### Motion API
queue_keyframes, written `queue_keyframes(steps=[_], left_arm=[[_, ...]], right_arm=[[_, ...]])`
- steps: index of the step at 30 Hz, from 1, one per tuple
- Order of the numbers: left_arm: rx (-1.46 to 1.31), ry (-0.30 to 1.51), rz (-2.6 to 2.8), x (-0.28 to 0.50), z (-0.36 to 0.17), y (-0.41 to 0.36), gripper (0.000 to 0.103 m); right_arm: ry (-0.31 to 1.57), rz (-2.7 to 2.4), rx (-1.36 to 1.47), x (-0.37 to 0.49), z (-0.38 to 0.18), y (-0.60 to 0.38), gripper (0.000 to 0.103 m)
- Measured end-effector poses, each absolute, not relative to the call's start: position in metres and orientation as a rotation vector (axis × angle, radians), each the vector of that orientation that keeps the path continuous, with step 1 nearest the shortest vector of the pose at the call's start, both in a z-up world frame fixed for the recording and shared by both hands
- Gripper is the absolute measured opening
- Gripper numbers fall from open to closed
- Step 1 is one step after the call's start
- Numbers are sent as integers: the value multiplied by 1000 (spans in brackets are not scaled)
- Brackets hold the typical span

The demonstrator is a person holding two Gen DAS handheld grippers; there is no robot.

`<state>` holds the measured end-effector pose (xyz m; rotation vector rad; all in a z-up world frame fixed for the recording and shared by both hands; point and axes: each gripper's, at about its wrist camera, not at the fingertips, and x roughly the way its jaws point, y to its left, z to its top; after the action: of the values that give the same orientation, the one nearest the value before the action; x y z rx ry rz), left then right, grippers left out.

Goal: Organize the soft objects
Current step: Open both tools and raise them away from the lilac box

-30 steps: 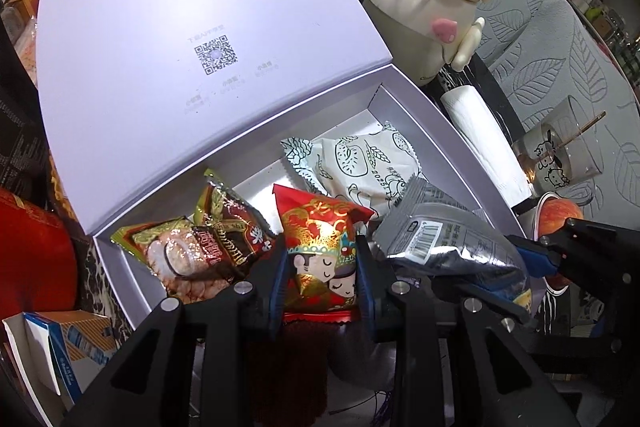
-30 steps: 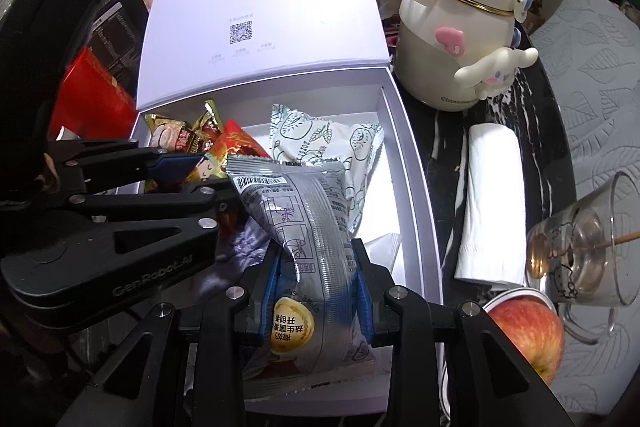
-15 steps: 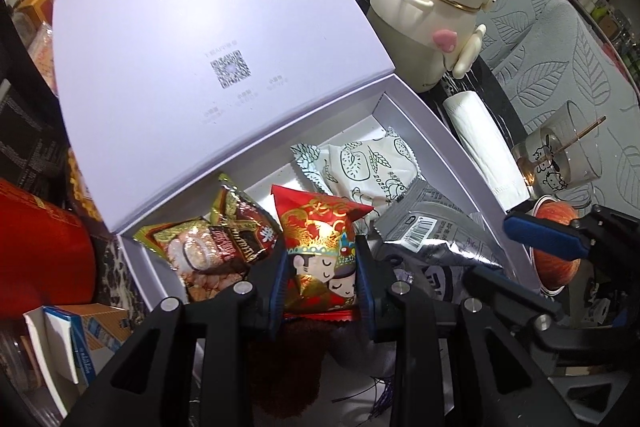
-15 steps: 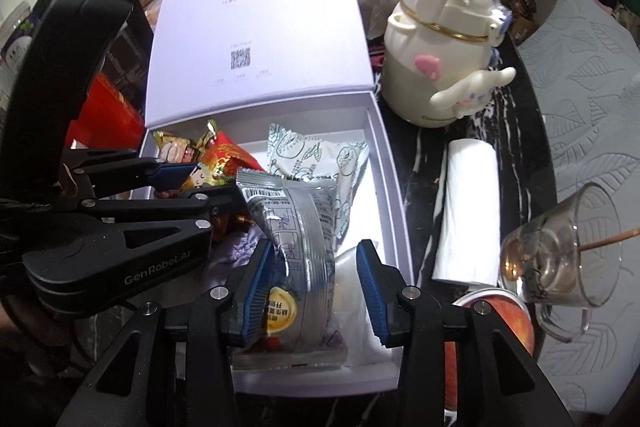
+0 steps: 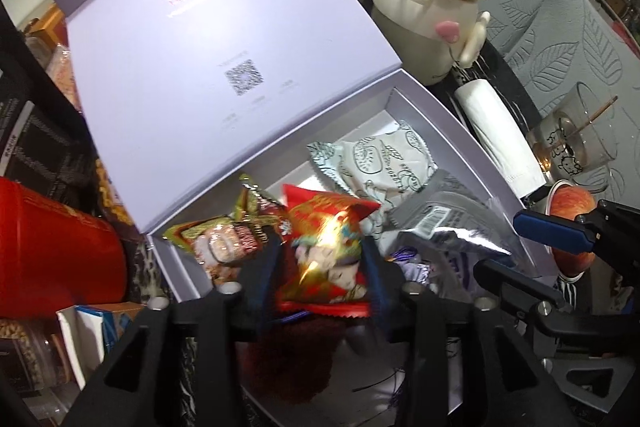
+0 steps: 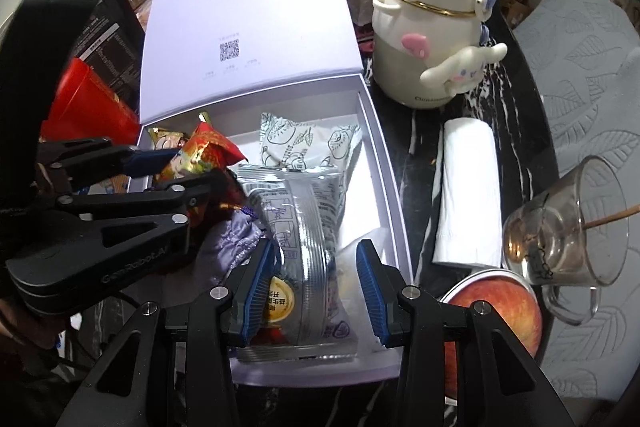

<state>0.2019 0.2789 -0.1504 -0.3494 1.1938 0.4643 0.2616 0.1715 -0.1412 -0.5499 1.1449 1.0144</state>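
An open lilac box [image 5: 460, 131] [image 6: 384, 163] holds several snack packets. My left gripper [image 5: 320, 259] is shut on a red and gold packet [image 5: 328, 247] [image 6: 204, 151] and holds it over the box's left part. My right gripper [image 6: 316, 275] is open, its jaws standing either side of a silver packet [image 6: 304, 239] [image 5: 444, 227] that lies in the box. A white packet with green drawings [image 5: 380, 159] [image 6: 308, 143] lies at the back of the box. A brown and gold packet [image 5: 224, 239] lies at the box's left.
A cream bottle [image 6: 432, 39] stands right of the box's raised lid [image 6: 244, 27]. A rolled white towel [image 6: 468, 187], a glass mug [image 6: 568, 231] and an apple [image 6: 496, 311] lie to the right. A red canister [image 5: 52, 247] stands to the left.
My right gripper opened and let go of the silver packet, which now lies in the box, then drew back. My left gripper still holds the red packet, now tilted and a little higher.
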Motion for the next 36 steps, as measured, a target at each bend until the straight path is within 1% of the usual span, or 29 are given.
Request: queue_keyframes(steps=[1,2,3,9,15,19,27,30,34,36], left_arm=[[-346,1194,468,201,-150,280,74],[-341,1196,475,200,-149,280,81],[-336,1194,479,199,-149,281,84],[-324,1173,499,193,-136,284,84],[-329,1141,520,182,-117,286,84],[-327,1113,535,175,-102,288,84],[-306,1013,563,161,-48,291,84],[-292,966,578,156,-24,291,84],[-276,906,589,144,8,289,84],[-271,877,598,136,25,286,84]], right_arm=[[1152,1012,-552,262,-143,172,43],[1158,1014,-553,263,-144,173,43],[1162,1014,-554,263,-145,174,42],[1153,1031,-584,262,-142,181,42],[1116,1037,-610,258,-127,186,42],[1070,1040,-610,255,-106,186,42],[958,1050,-589,245,-55,187,43],[901,1049,-578,240,-31,187,53],[804,1055,-550,229,7,181,62],[763,1053,-539,225,22,177,70]])
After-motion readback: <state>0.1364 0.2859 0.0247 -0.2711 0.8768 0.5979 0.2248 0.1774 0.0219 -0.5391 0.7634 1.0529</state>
